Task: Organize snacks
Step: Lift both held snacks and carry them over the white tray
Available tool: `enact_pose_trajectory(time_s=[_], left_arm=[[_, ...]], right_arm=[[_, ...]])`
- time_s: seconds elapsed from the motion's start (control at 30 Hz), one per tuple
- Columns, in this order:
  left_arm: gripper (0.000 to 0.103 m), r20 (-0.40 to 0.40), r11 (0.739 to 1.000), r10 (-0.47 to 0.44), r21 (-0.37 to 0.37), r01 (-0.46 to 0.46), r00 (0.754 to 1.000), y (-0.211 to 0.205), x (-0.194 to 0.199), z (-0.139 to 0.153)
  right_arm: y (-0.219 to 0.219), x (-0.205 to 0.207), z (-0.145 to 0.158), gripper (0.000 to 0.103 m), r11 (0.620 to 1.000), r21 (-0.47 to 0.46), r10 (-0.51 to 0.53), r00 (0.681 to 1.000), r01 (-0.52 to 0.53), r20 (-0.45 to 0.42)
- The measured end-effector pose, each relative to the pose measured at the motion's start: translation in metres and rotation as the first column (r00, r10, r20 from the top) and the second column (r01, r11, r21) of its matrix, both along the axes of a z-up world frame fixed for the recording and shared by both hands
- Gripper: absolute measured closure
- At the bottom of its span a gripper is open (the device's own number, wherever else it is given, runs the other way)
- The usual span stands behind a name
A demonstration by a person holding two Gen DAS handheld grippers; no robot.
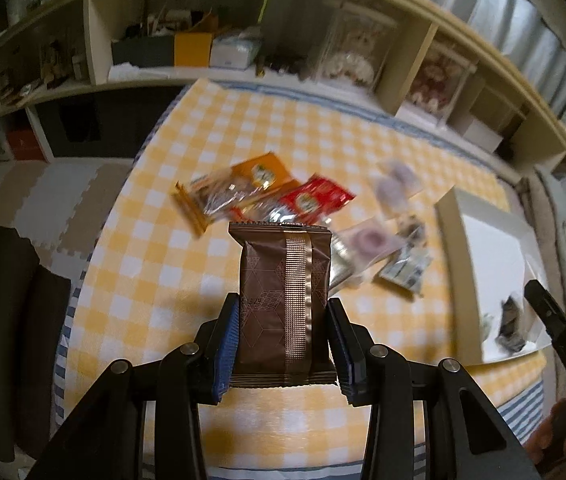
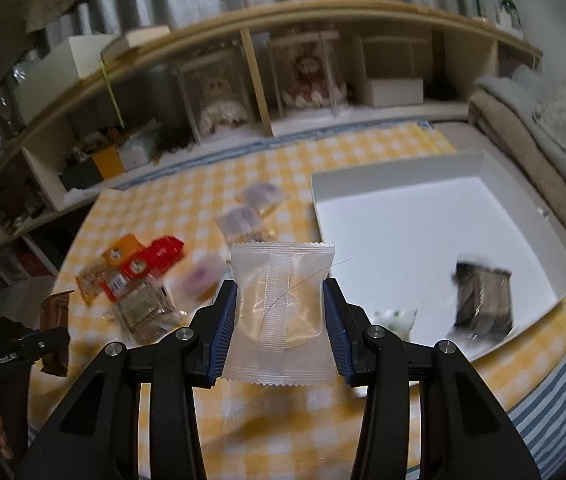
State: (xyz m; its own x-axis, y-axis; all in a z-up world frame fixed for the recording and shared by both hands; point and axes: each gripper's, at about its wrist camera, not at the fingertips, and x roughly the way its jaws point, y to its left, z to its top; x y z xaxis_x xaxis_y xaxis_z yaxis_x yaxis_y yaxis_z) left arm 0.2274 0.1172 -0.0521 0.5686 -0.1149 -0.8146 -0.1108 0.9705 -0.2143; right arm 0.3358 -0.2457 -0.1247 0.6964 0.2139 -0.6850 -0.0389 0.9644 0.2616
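Loose snack packets (image 1: 267,196) lie scattered on a yellow-and-white checked cloth (image 1: 155,264) before low, cluttered shelves (image 2: 259,92). The left gripper (image 1: 283,312) is clamped on a brown packet (image 1: 285,300), lifted above the cloth; the right gripper (image 2: 281,300) is clamped on a clear packet (image 2: 279,312). A white tray (image 2: 387,240) holds one dark packet (image 2: 483,300).
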Motion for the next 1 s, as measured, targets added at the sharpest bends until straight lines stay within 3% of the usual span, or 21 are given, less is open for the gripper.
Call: enact_pose_trajectory(time_s=[0.2,0.47,0.77,1.0], left_arm=[[0.062,0.066,1.0,-0.027,-0.001,0.027,0.997,-0.021,-0.018,0.036],[0.062,0.118,0.995,-0.098,0.003,0.098,0.988,-0.083,-0.023,0.066],[0.062,0.12,0.977,-0.211,-0.016,0.214,0.97,-0.172,-0.001,0.07],[0.062,0.093,0.956,-0.281,-0.066,0.287,0.955,-0.231,0.023,0.054]], right_arm=[[-0.033,-0.002,0.034,0.06,0.999,-0.02,0.029,0.998,-0.028,0.05],[-0.088,-0.002,0.055,0.06,0.998,-0.038,0.046,0.997,-0.044,0.069],[-0.165,0.001,0.057,0.06,0.997,-0.07,0.025,0.997,-0.02,0.073],[-0.216,0.005,0.043,0.06,0.995,-0.1,0.018,0.998,-0.012,0.058]])
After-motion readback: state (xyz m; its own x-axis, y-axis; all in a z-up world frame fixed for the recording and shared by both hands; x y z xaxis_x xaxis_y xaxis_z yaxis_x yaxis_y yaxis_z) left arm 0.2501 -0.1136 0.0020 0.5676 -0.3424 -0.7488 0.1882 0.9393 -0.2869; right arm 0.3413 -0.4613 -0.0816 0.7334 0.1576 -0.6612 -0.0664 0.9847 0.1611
